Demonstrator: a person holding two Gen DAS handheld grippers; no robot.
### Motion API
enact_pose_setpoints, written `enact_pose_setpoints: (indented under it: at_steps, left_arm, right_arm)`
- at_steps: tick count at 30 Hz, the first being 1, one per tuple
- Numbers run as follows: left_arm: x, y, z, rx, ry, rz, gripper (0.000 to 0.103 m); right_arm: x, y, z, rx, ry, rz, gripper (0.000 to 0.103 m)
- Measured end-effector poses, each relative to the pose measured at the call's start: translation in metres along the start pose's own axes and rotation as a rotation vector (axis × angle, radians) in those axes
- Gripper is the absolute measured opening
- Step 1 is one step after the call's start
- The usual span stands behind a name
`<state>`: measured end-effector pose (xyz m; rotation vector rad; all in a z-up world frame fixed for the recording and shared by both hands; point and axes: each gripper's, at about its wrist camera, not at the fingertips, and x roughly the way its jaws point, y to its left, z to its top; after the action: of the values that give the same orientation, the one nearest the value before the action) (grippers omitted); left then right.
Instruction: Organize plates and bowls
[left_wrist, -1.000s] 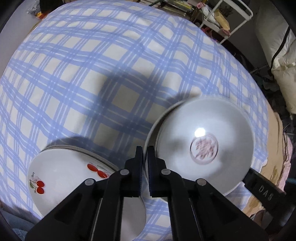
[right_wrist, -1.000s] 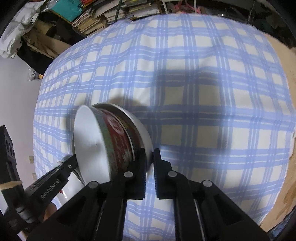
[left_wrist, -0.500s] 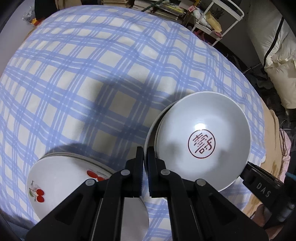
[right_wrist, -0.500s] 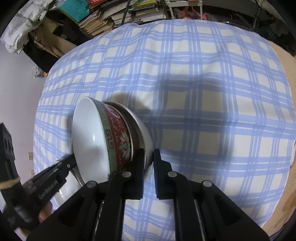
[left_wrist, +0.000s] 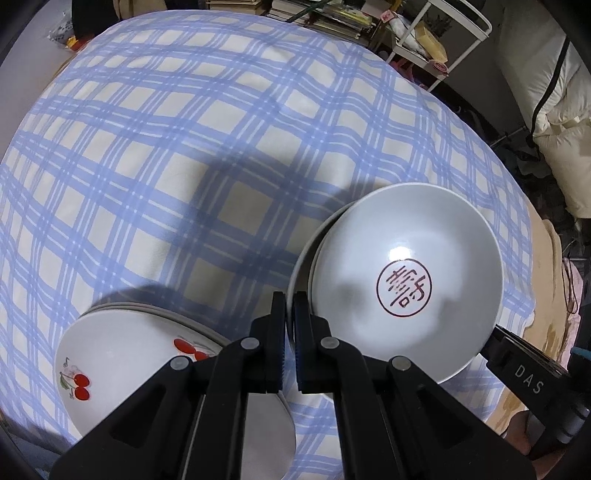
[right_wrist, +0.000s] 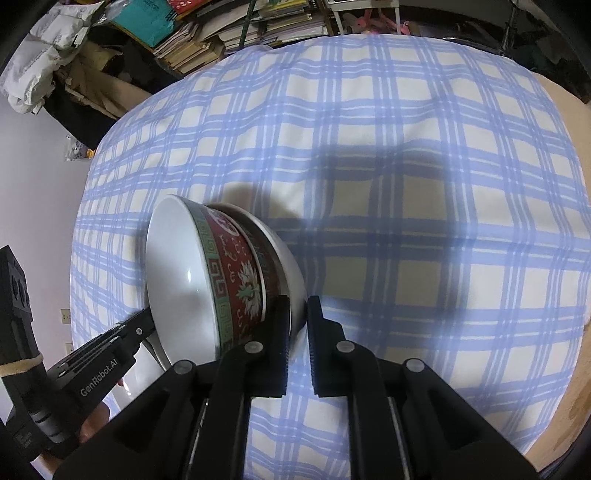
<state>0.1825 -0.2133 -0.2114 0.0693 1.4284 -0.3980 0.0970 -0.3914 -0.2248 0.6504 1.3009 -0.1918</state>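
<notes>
We hold stacked bowls (left_wrist: 402, 284) from both sides near tablecloth's (left_wrist: 221, 147) near edge: left gripper (left_wrist: 289, 332) clamped on left rim, right gripper (right_wrist: 298, 332) clamped on opposite rim. Plate stack (left_wrist: 122, 354) sits just left of bowls, nearer left gripper.

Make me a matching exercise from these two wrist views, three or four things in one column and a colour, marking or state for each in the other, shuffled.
Things
1. top bowl
2. plates
3. cloth
4. left gripper

Descriptions
A. blue and cream check
B. cherry pictures
C. red circular character inside
D. fingers closed on a bowl rim

Pairs: 1-C, 2-B, 3-A, 4-D
</notes>
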Motion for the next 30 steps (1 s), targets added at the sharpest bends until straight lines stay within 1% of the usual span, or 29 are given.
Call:
enact_pose_setpoints:
  at_steps: [12, 15, 18, 21, 23, 26, 28, 30]
  left_arm:
    - [0.000, 0.006, 0.001, -0.050, 0.020, -0.002, 0.003]
    - [0.000, 0.006, 0.002, -0.051, 0.025, -0.007, 0.003]
    - [-0.001, 0.007, 0.001, -0.043, 0.016, -0.012, 0.003]
    - [-0.006, 0.008, -0.001, -0.031, -0.012, -0.043, 0.003]
    - [-0.012, 0.005, -0.004, -0.001, -0.024, -0.035, 0.003]
    - [-0.019, 0.000, -0.004, 0.024, -0.020, -0.015, 0.003]
    - [-0.021, -0.003, -0.004, 0.041, -0.016, -0.001, 0.003]
    - [-0.024, -0.004, -0.003, 0.046, -0.015, 0.004, 0.003]
  right_arm:
    - [0.001, 0.001, 0.002, 0.000, 0.006, -0.017, 0.013]
    - [0.000, 0.002, 0.001, -0.002, -0.012, -0.025, 0.012]
    - [-0.001, 0.005, -0.001, -0.028, -0.033, -0.048, 0.012]
    - [-0.005, 0.007, -0.001, -0.067, -0.049, -0.061, 0.011]
    - [-0.009, 0.007, -0.001, -0.078, -0.068, -0.063, 0.010]
    - [-0.016, 0.003, -0.002, -0.058, -0.095, -0.043, 0.010]
    - [-0.019, -0.002, -0.002, -0.048, -0.088, -0.022, 0.010]
    - [-0.022, -0.004, -0.002, -0.064, -0.081, -0.005, 0.010]
